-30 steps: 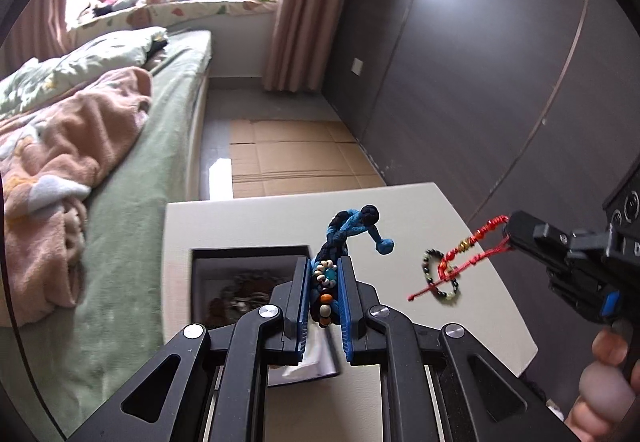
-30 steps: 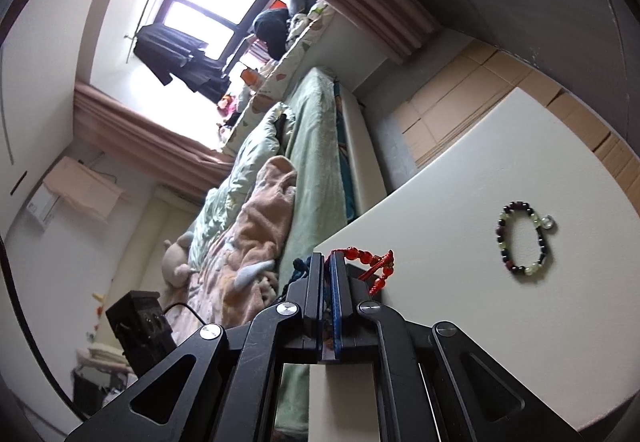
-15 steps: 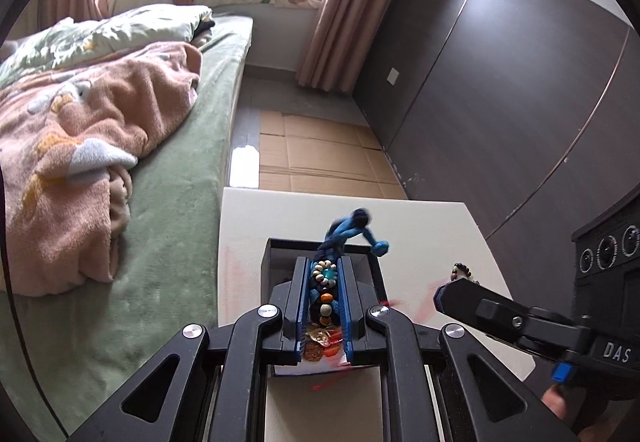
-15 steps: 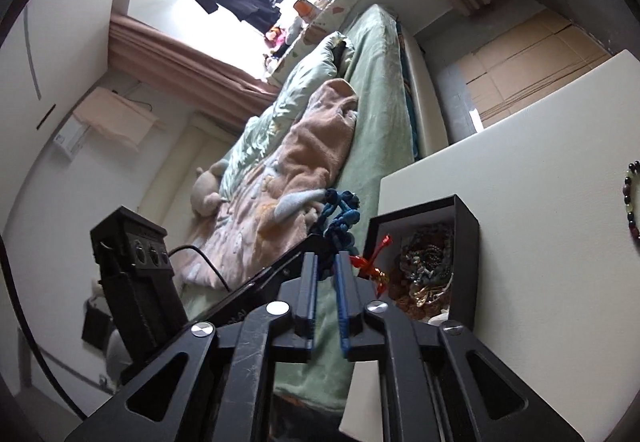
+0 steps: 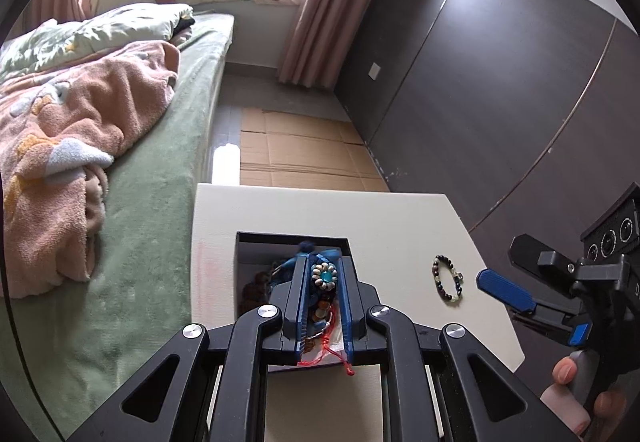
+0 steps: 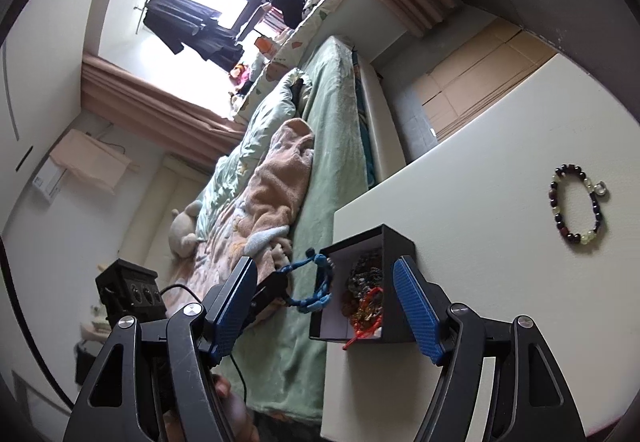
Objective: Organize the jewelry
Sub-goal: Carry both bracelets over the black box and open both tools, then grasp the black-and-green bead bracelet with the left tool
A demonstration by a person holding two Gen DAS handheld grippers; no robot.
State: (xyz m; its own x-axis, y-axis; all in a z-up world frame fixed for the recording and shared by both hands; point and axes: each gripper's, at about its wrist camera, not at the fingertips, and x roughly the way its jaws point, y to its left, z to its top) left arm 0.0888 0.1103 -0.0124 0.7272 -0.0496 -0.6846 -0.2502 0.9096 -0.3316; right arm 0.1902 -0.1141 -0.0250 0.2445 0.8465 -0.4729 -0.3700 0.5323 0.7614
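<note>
My left gripper point(image 5: 323, 274) is shut on a blue cord bracelet with beads point(image 5: 322, 275), held over the open black jewelry box point(image 5: 289, 238) on the white table point(image 5: 400, 226). In the right wrist view the blue cord bracelet point(image 6: 318, 292) hangs at the box's point(image 6: 396, 254) left edge. The red string bracelet point(image 6: 366, 316) lies in the box on other jewelry, its tail over the near rim. My right gripper point(image 6: 328, 306) is open and empty, its jaws wide apart on either side of the box. A dark bead bracelet point(image 6: 578, 201) lies on the table to the right; it also shows in the left wrist view point(image 5: 447, 278).
A bed with a green sheet point(image 5: 152, 201) and pink blanket point(image 5: 68, 129) borders the table's left side. Dark wardrobe panels point(image 5: 500, 73) stand on the right. Cardboard sheets point(image 5: 296, 153) cover the floor beyond the table.
My right gripper carried the red string bracelet to the box, opened and let it go inside. My left gripper moved over the box and lowered the blue bracelet toward it.
</note>
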